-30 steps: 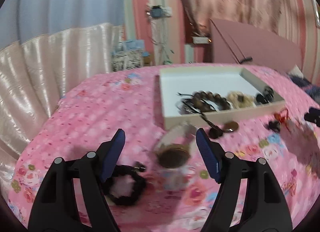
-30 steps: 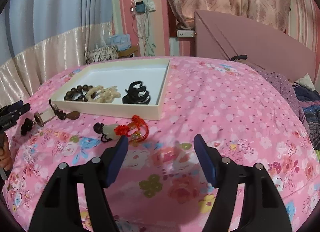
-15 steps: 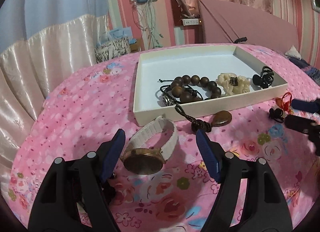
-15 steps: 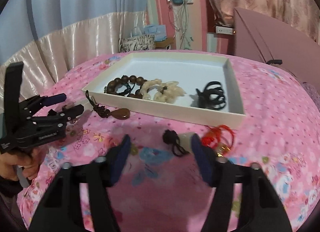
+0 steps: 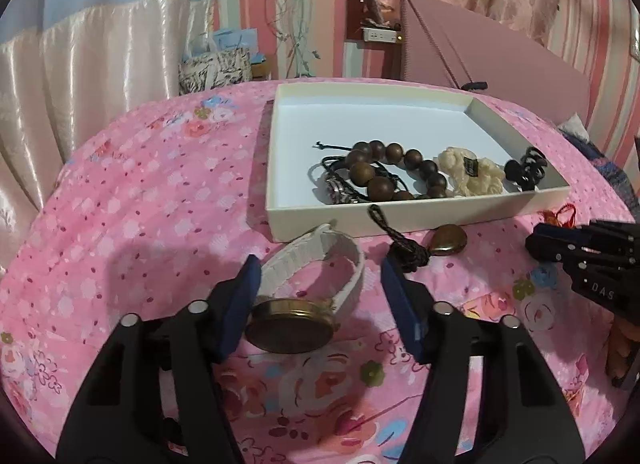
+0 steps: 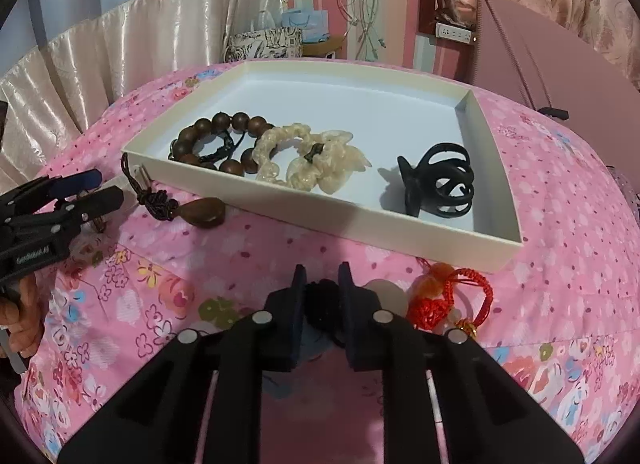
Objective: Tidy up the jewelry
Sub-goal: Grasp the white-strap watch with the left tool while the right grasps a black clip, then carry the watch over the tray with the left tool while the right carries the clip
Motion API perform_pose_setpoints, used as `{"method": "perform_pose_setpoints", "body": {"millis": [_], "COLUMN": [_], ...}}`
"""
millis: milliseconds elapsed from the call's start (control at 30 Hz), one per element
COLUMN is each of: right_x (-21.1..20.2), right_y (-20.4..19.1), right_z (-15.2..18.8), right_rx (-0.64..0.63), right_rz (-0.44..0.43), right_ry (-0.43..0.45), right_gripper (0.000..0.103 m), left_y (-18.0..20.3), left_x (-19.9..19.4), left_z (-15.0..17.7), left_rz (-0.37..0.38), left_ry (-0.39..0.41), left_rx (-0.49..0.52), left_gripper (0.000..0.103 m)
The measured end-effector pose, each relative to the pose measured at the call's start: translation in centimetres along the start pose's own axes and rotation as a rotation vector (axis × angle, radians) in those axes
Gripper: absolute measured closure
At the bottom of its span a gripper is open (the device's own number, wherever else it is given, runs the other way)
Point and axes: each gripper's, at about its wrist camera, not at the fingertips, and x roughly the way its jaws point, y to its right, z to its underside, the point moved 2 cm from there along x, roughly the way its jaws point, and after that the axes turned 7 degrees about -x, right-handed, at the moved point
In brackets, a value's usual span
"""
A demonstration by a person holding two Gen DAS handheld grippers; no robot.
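Tilting down, both tongs (image 5: 320, 300) closing

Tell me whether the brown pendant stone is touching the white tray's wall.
Apart. The left wrist view shows pink bedspread between the pendant stone and the tray wall.

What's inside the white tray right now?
In the white tray: brown bead bracelet, cream scrunchie, black hair claw. A dark cord piece with metal lies partly under the beads, so its shape is hidden.

Tray's (image 5: 420, 216) rear half free; near wall, beads (image 5: 384, 172), scrunchie (image 6: 312, 162), clip (image 6: 444, 180) crowding the front edge.
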Motion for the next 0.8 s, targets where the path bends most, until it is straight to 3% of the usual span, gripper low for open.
{"method": "perform_pose_setpoints", "body": {"millis": [100, 167, 233, 433, 533, 600, 633, 733, 767, 800], "right_x": [-0.6, -1.1, -1.2, -1.1, -1.0, -1.0, -0.9, -0.8, -0.8, -0.8], "right_y": [0.4, 0.8, 0.8, 0.7, 0.8, 1.0, 1.2, 1.7, 1.8, 1.8], "right_z": [0.1, 0.1, 0.1, 0.0, 0.1, 0.2, 0.2, 0.3, 0.4, 0.4], "right_rx": [0.022, 0.038, 0.04, 0.037, 0.047, 0.057, 0.066, 0.094, 0.101, 0.105], "right_rz": [0.003, 0.004, 0.001, -0.01, -0.018, -0.022, -0.028, -0.043, -0.046, -0.047], "right_ry": [0.032, 0.052, 0.057, 0.057, 0.051, 0.049, 0.047, 0.044, 0.044, 0.047], "right_gripper": [0.089, 0.089, 0.089, 0.089, 0.089, 0.089, 0.089, 0.089, 0.089, 0.089], "left_y": [-0.4, 0.0, 1.0, 3.3, 3.7, 3.5, 3.4, 2.2, 2.0, 1.8], "left_x": [-0.1, -0.2, -0.3, -0.6, 0.7, 1.4, 1.7, 2.3, 2.3, 2.3], "left_z": [0.0, 0.1, 0.4, 1.0, 0.9, 0.7, 0.6, 0.2, 0.2, 0.1], "left_rz": [0.016, 0.02, 0.017, 0.015, -0.005, -0.024, -0.021, 0.019, 0.039, 0.034], "left_ry": [0.001, 0.004, 0.006, 0.012, -0.048, -0.069, -0.085, -0.113, -0.116, -0.114], "left_rx": [-0.011, 0.012, 0.068, 0.204, 0.233, 0.24, 0.232, 0.163, 0.145, 0.138], "left_gripper": [0.057, 0.067, 0.07, 0.068, 0.066, 0.066, 0.075, 0.08, 0.089, 0.09]}}
